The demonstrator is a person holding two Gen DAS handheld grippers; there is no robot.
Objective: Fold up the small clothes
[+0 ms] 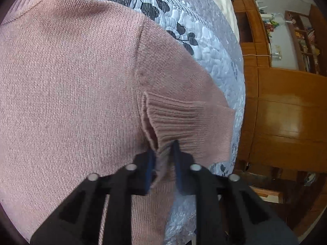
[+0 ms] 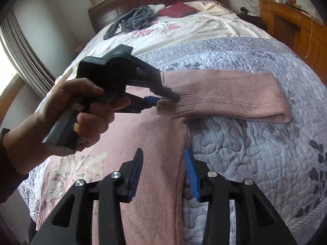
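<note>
**Pinching a sweater cuff on the bed**

Looking down the left wrist camera first: the left gripper (image 1: 163,155) has its blue pads closed down on the ribbed cuff (image 1: 184,120) of a pink knit sweater (image 1: 67,77). The sleeve is folded back so the cuff lies over the body of the sweater, right beside the side seam. Knit fills most of this view, so you can't see the sweater's full outline; its hem and the other sleeve are cut off. Past its edge there's a strip of the blue quilt (image 1: 204,40) with dark leaf prints, then wooden cabinets (image 1: 286,112).

The right wrist camera gives the wider picture. The sweater (image 2: 155,143) lies flat on the quilt (image 2: 255,153), with the sleeve (image 2: 235,98) bent sideways across the bed. You can see the person's hand (image 2: 85,112) wrapped round the handle of the left gripper (image 2: 163,100), which has the cuff (image 2: 175,106) nipped at its end. The right gripper (image 2: 163,163) is spread wide with nothing in it, its pads straddling the sweater's side edge, one over the knit, one over the quilt. I can't tell whether it's touching the fabric.

Further up the bed are a crumpled grey garment (image 2: 132,20) and a folded dark red one (image 2: 177,9), both small and a bit blurry.
</note>
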